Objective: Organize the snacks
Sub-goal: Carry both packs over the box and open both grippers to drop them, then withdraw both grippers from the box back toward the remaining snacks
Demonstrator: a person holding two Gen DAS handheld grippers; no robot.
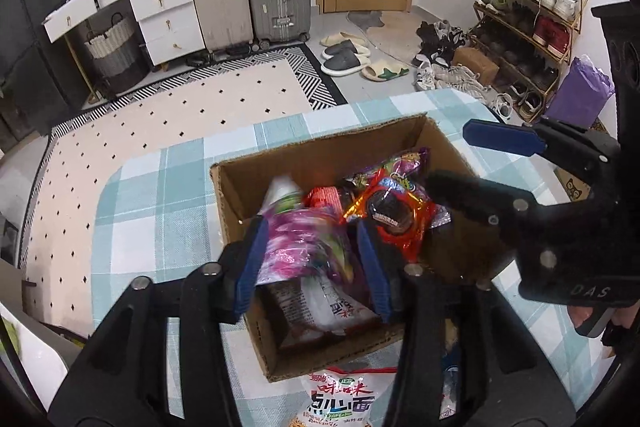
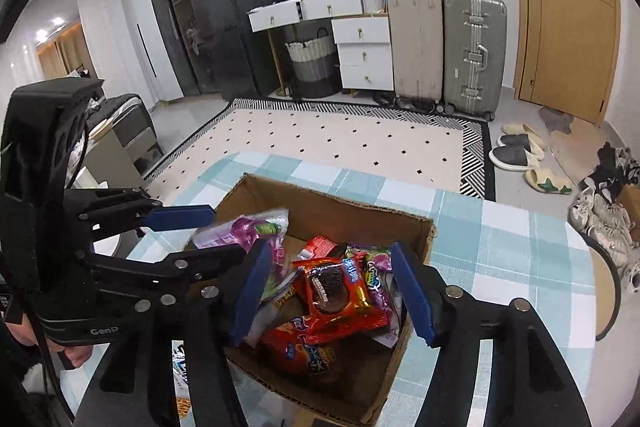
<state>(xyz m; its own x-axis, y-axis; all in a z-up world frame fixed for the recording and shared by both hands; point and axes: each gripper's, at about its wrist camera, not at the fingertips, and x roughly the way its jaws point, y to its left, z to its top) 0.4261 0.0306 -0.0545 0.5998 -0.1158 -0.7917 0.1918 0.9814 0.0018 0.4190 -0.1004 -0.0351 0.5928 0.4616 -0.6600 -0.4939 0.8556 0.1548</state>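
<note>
In the left wrist view, the left tongs sit at the lower centre of the frame, over the near end of an open cardboard box that stands on a table with a blue-and-white checked cloth. Their blue pads stand apart, released, with a blurred purple snack bag between them. Whether the pads touch it cannot be told. Right of it in the box lies an orange cookie packet. Below the box, at the bottom edge, a white noodle packet rests on the table. At the right, the right tongs reach in over the box.

In the right wrist view, the left tongs enter from the left. In the lower centre the right tongs are spread, released, either side of the orange cookie packet, which lies on other snacks in the box.
</note>
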